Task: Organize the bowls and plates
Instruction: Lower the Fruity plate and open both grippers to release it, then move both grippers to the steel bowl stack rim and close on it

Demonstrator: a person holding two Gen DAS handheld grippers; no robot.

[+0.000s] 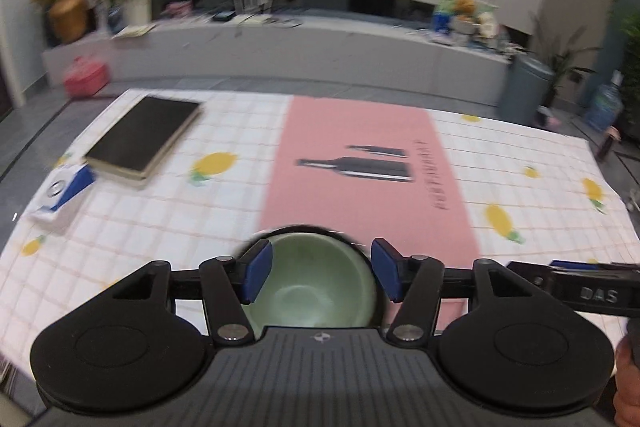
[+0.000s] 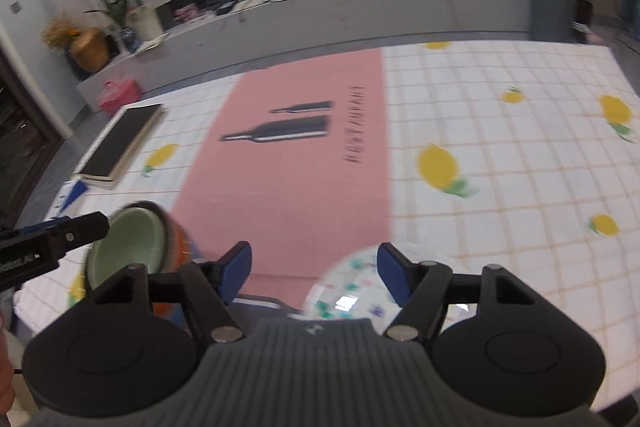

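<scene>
A pale green bowl [image 1: 312,279] sits near the worktop's near edge on the pink mat [image 1: 360,155], between the spread jaws of the left gripper [image 1: 320,275], untouched. Only the right wrist view shows its orange outer wall, and a floral plate [image 2: 352,291] under the right gripper [image 2: 314,273], whose jaws stand apart, gripping nothing. "DAS" reads on the right gripper's side; the mat's lettering is too blurred.

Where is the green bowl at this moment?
In the left wrist view the green bowl sits low at centre, at the near left edge of the pink mat, seen between the open fingers of the left gripper.
</scene>
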